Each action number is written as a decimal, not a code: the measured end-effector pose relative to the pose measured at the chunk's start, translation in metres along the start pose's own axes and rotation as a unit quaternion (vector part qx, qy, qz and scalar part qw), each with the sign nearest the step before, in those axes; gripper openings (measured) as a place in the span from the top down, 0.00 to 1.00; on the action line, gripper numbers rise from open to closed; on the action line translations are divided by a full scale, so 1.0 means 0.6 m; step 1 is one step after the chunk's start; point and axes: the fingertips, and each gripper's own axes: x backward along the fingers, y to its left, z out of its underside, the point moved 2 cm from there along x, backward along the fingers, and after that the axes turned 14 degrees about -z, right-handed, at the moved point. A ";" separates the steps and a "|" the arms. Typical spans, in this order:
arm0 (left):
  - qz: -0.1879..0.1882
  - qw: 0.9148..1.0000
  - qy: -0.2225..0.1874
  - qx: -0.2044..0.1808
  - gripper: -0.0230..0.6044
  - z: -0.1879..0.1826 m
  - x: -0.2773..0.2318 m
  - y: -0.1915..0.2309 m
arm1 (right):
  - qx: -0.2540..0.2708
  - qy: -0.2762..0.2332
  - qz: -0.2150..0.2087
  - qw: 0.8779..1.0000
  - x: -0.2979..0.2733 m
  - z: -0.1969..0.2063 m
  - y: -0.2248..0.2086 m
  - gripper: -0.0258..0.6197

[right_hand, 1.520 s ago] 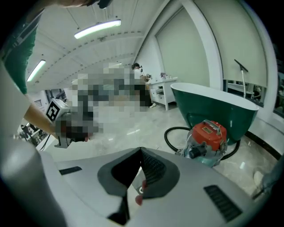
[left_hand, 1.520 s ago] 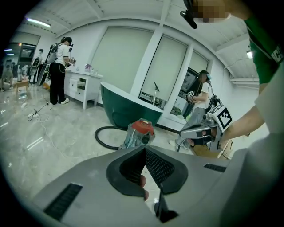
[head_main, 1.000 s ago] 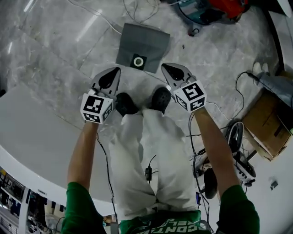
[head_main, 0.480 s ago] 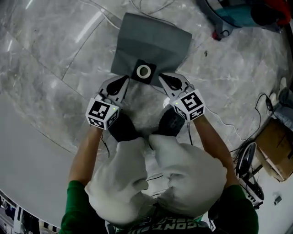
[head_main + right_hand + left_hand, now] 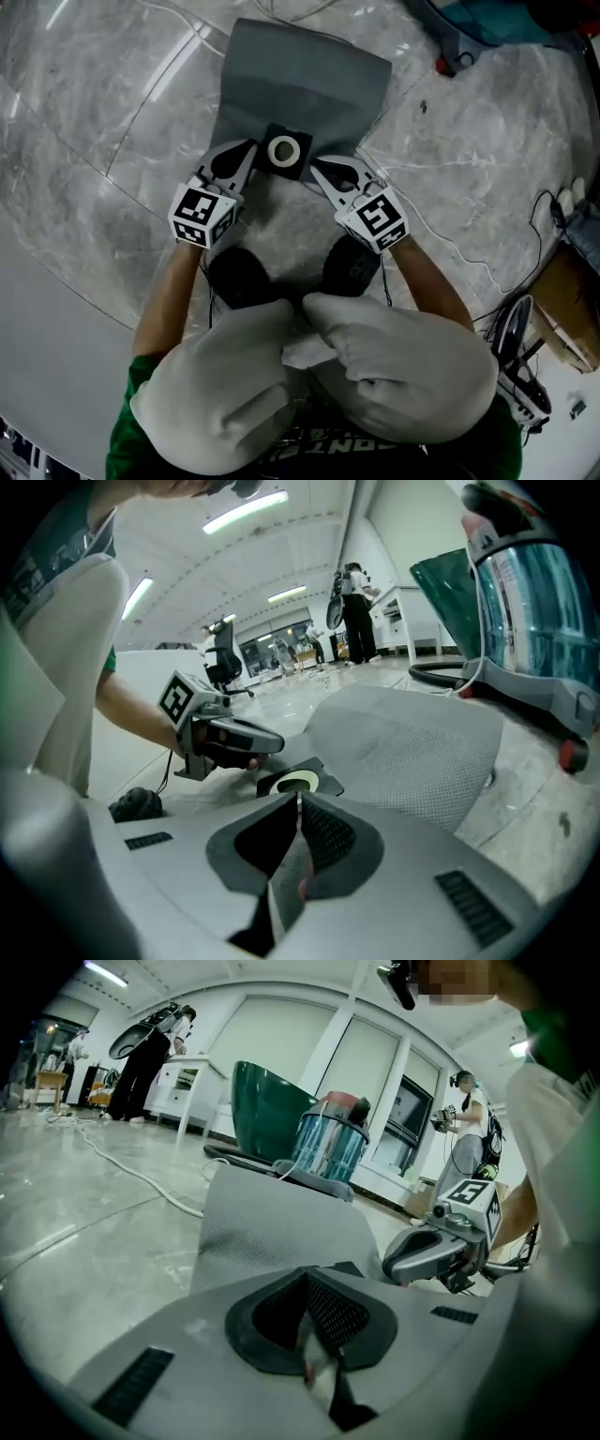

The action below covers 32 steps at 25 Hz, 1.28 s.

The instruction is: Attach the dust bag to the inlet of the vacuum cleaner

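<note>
Grey mesh-textured dust bag (image 5: 305, 80) lies flat before left gripper (image 5: 249, 147) and right gripper (image 5: 316, 163), fingers pressed together.

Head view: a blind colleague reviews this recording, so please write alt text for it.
A grey dust bag lies flat on a marble floor, its black collar with a white ring nearest the crouching person. The left tool and right tool, both shut and empty, point at the collar from either side.
</note>
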 end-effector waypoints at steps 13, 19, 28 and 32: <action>0.004 0.999 0.048 -0.006 0.96 0.028 -0.012 -0.010 | 0.091 0.070 -0.017 0.993 -0.032 0.028 0.043 0.81; 0.006 0.997 0.074 -0.010 0.96 0.034 -0.020 -0.010 | 0.183 0.127 0.006 0.975 -0.051 0.052 0.048 0.78; 0.015 0.996 0.086 -0.021 0.96 0.035 -0.021 -0.017 | 0.223 0.104 0.059 0.967 -0.047 0.030 0.051 0.78; 0.015 0.996 0.082 -0.019 0.96 0.031 -0.019 -0.015 | 0.228 0.079 0.078 0.967 -0.043 0.007 0.056 0.78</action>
